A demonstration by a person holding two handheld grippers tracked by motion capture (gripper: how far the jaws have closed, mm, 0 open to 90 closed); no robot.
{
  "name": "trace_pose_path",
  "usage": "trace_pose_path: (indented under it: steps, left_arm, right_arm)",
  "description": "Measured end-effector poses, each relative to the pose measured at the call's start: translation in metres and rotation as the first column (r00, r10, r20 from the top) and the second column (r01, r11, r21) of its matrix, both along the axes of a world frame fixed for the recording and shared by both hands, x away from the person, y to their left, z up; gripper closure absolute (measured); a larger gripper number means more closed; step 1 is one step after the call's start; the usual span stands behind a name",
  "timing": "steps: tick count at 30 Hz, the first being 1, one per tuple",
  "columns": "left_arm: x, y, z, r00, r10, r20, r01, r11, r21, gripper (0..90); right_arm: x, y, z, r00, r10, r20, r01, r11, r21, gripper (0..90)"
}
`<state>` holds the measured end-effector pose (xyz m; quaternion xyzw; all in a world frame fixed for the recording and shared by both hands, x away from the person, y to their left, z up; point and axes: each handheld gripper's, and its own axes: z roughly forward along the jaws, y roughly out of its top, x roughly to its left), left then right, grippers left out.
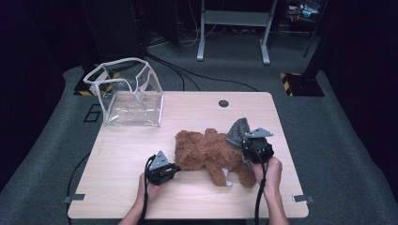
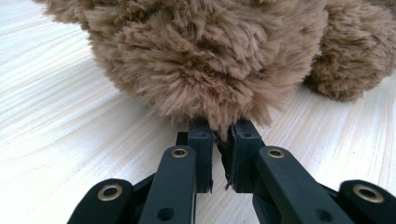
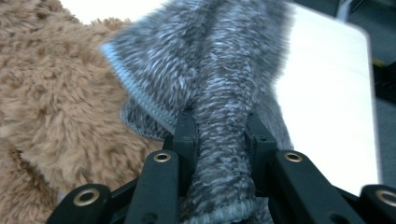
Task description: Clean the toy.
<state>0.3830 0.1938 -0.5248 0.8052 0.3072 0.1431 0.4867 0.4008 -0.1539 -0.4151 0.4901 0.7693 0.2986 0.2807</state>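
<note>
Two grippers at work, nearest the person's edge of the worktop.

Left gripper: jaws nearly closed, pinching a tuft of fur at the near side of the bear.

Right gripper: jaws clamped on a fold of the grey knit, held raised at the bear's right end.

Bear: brown plush, lying across the worktop's middle between both grippers, touching each.

Bag: clear, white-trimmed, mouth open, standing at the far left corner, well apart from the bear.

Step judged: both grips are set; the lift has not begun. The next move likely calls for raising both ends together and carrying them left and away toward the bag's mouth, without losing the thin fur pinch.
</note>
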Motion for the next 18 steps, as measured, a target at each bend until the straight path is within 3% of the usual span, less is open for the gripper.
trace_pose_path:
  steps: [2,6,12,18]
  left_arm:
    - [0.000,0.000,0.000,1.0000,0.003,0.002,-0.003,1.0000,-0.004,82.1]
    - [0.000,0.000,0.000,1.0000,-0.001,-0.004,0.001,1.0000,0.004,82.1]
    - [0.000,0.000,0.000,1.0000,-0.002,-0.004,0.002,1.0000,0.006,82.1]
    - [0.000,0.000,0.000,1.0000,0.001,-0.002,-0.001,1.0000,0.005,82.1]
  right_arm:
    - [0.000,-0.009,-0.001,0.9998,0.016,-0.010,-0.015,0.998,0.069,71.1]
    - [-0.010,-0.009,0.007,0.9994,0.032,0.016,-0.033,0.994,0.107,71.2]
    - [-0.021,0.015,0.019,0.9907,0.123,0.057,-0.129,0.986,0.104,71.1]
    - [-0.023,0.052,0.013,0.9755,0.216,0.039,-0.219,0.972,0.088,71.0]
